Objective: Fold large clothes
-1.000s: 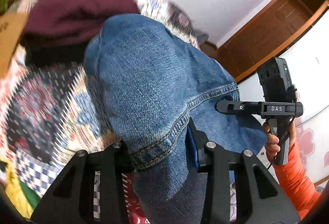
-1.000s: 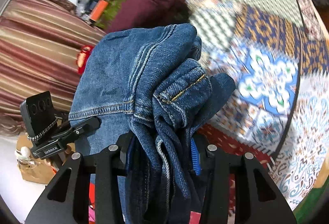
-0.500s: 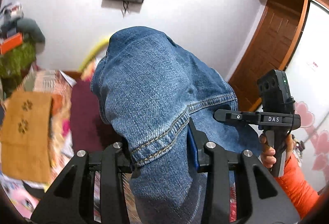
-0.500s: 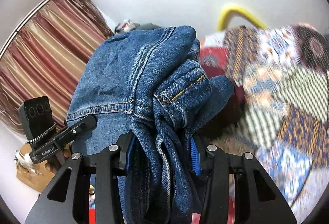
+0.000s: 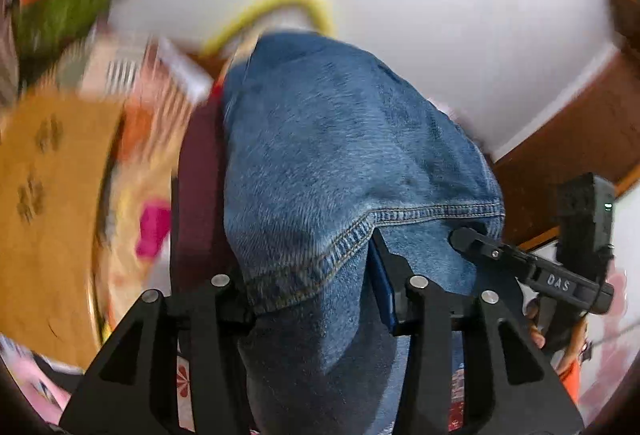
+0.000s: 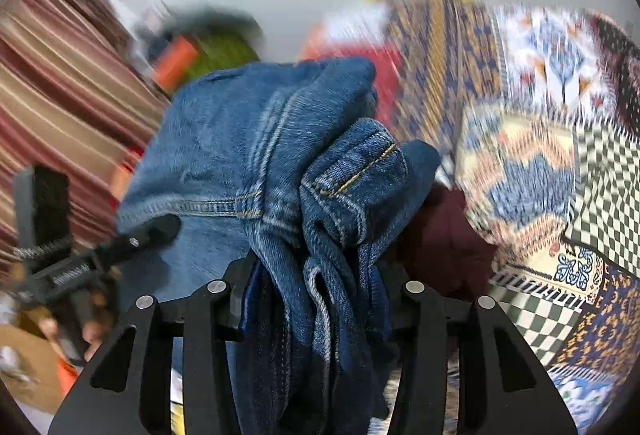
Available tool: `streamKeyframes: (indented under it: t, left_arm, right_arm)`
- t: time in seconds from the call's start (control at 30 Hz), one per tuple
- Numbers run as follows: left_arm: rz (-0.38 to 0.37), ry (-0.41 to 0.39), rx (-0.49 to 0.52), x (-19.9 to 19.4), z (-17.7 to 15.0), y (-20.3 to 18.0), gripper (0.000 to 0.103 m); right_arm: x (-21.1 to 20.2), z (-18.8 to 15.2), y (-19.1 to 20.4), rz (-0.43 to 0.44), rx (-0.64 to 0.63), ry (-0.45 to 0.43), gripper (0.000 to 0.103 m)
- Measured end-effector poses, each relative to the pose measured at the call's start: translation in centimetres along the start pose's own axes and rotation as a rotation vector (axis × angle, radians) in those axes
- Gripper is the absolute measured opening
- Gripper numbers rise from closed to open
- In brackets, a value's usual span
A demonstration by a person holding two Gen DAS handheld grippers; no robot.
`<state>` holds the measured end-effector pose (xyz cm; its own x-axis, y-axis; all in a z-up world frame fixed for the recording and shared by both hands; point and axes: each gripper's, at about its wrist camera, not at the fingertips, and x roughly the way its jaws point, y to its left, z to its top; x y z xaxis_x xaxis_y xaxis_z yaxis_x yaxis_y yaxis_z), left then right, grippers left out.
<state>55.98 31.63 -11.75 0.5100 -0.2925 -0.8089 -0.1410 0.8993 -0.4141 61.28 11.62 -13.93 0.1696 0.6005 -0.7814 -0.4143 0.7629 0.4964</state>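
A pair of blue denim jeans (image 5: 336,163) hangs in the air between my two grippers. My left gripper (image 5: 316,283) is shut on a hemmed edge of the jeans. My right gripper (image 6: 316,287) is shut on a bunched, thick fold of the jeans (image 6: 280,163) with seams and a belt loop. Each gripper shows at the other view's side: the right one in the left wrist view (image 5: 560,275), the left one in the right wrist view (image 6: 80,259). The denim hides most of the finger pads.
A patterned patchwork bedspread (image 6: 540,163) lies to the right and below. A maroon garment (image 5: 200,175) lies on the bed behind the jeans. A tan cloth with paw prints (image 5: 44,203), striped curtains (image 6: 52,107), a wooden door (image 5: 580,139) and a white wall surround.
Both grippers tilted up toward the wall, then swung back down toward the bed with the jeans held. The views are now motion-blurred. The grips have not changed.
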Motion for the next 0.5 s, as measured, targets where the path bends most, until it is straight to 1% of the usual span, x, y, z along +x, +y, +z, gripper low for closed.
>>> streamKeyframes:
  t: [0.03, 0.07, 0.1, 0.17, 0.2, 0.23, 0.27, 0.33, 0.37, 0.4, 0.47, 0.5]
  left_arm:
    - [0.027, 0.022, 0.003, 1.6, -0.5, 0.8, 0.054]
    - [0.043, 0.019, 0.02, 2.2, -0.8, 0.9, 0.058]
    - [0.05, -0.009, 0.051, 2.3, -1.4, 0.8, 0.062]
    - [0.069, -0.05, 0.102, 1.7, -2.0, 0.2, 0.067]
    - [0.09, -0.057, 0.111, 1.5, -2.5, -0.1, 0.073]
    - [0.124, -0.065, 0.122, 1.3, -2.7, -0.2, 0.076]
    - [0.154, -0.07, 0.13, 1.0, -2.8, -0.3, 0.077]
    - [0.196, -0.08, 0.145, 0.4, -3.4, -0.5, 0.077]
    - [0.21, -0.089, 0.151, -0.3, -3.9, -0.8, 0.077]
    - [0.219, -0.093, 0.152, -1.3, -3.9, -1.6, 0.077]
    - [0.246, -0.098, 0.161, -2.6, -4.4, -2.2, 0.076]
    - [0.272, -0.109, 0.176, -3.4, -4.8, -2.8, 0.076]
  right_arm:
    - [0.0, -0.4, -0.4, 0.0, -0.013, -0.014, 0.046]
    - [-0.4, -0.7, -0.5, -0.001, -0.025, -0.029, 0.047]
    - [-0.8, -1.0, -0.8, 0.002, -0.03, -0.034, 0.05]
    - [-1.7, -1.7, -0.8, 0.002, -0.022, -0.034, 0.051]
    - [-2.3, -2.1, -0.8, -0.008, -0.02, -0.038, 0.051]
    - [-2.3, -2.1, -0.5, -0.018, -0.02, -0.043, 0.053]
    - [-2.9, -2.5, -0.3, -0.034, -0.025, -0.047, 0.054]
    - [-4.5, -3.5, 0.6, -0.088, -0.054, -0.066, 0.054]
    - [-4.9, -3.2, 1.4, -0.112, -0.067, -0.075, 0.054]
    - [-6.2, -3.8, 2.1, -0.137, -0.094, -0.093, 0.054]
    - [-7.3, -3.9, 2.5, -0.15, -0.12, -0.123, 0.054]
    - [-8.7, -4.3, 3.0, -0.145, -0.128, -0.144, 0.054]
